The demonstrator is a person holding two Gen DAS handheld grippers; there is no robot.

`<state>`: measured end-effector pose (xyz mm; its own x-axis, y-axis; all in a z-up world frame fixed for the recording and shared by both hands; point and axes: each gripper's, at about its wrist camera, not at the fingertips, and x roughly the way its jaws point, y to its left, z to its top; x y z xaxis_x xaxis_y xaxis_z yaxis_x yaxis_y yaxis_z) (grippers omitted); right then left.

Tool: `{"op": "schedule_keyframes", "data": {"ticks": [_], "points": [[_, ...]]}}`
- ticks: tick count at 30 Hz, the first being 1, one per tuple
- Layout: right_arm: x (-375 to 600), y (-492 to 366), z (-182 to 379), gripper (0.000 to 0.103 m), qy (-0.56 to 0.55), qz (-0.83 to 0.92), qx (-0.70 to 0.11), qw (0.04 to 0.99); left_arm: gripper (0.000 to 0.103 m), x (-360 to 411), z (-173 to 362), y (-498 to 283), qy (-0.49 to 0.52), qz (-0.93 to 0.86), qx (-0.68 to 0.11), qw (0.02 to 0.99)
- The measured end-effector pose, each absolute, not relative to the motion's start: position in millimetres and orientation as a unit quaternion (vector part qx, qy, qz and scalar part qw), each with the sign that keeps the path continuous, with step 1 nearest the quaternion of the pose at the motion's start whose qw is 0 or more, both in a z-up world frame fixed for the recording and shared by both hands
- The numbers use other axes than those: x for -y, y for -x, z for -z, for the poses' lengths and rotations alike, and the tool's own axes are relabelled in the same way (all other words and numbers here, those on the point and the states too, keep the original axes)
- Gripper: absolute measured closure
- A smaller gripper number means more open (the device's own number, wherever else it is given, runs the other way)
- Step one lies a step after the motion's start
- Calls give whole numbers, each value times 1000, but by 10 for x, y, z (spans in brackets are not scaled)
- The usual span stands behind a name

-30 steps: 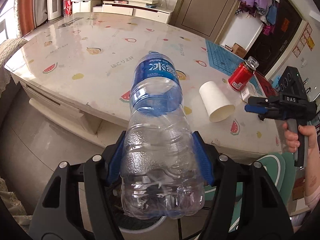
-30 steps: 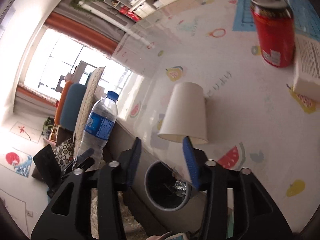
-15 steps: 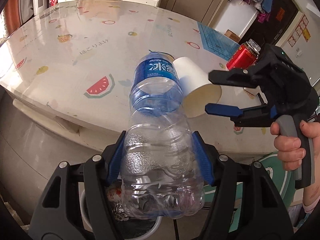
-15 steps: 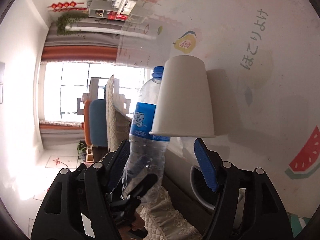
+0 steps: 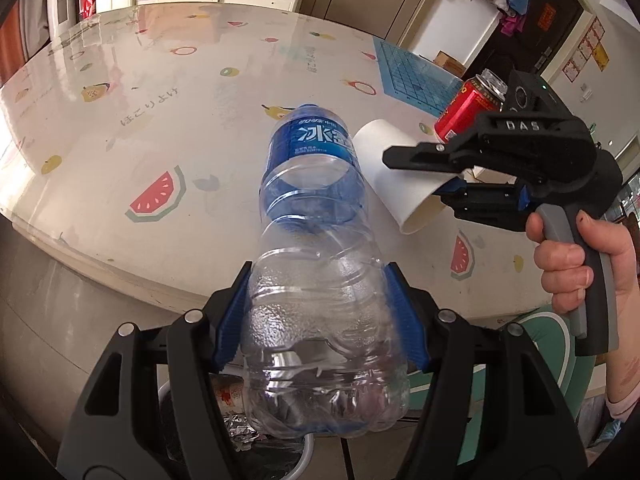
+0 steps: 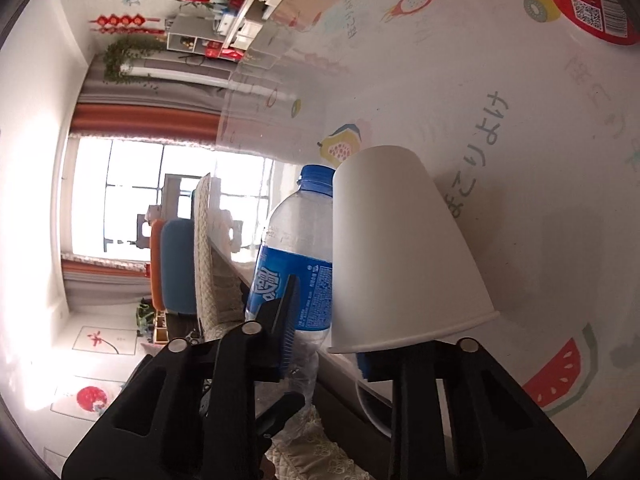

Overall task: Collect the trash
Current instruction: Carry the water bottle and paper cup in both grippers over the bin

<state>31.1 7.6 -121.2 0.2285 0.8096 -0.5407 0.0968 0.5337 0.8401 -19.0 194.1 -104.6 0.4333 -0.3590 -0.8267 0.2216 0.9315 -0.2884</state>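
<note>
Trash is gripped on both sides. An empty bottle [image 5: 320, 280] is clamped near its base by the left gripper [image 5: 320, 320], off the table's [image 5: 160, 100] near edge, above a bin [image 5: 240, 440]. The right gripper [image 5: 448, 184] (jaws just closing) pinches the rim wall of the paper cup [image 5: 396, 172], lying near that edge, for lifting.

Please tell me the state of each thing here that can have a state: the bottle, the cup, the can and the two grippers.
Plastic bottle: capped, nearly empty, held.
Paper cup: lying on its side, wall pinched at the rim.
Red can: upright, opened.
Left gripper: shut on the bottle.
Right gripper: shut on the cup.
</note>
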Motion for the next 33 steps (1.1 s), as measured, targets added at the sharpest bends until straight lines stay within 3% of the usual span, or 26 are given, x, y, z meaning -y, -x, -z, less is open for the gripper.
{"op": "schedule_keyframes", "data": {"ticks": [3, 14, 22, 33], "points": [[-43, -288, 1163, 96, -393, -266, -558, 680, 42, -1934, 1050, 155, 75, 169, -504, 844], [-284, -61, 740, 96, -355, -339, -549, 677, 42, -2161, 625, 358, 79, 145, -471, 867], [-985, 509, 665, 96, -257, -422, -588, 640, 42, -2602, 396, 1077, 48, 91, -475, 874], [-1959, 1251, 1351, 93, -127, -436, -683, 572, 42, -3175, 1243, 2098, 95, 33, -567, 818]]}}
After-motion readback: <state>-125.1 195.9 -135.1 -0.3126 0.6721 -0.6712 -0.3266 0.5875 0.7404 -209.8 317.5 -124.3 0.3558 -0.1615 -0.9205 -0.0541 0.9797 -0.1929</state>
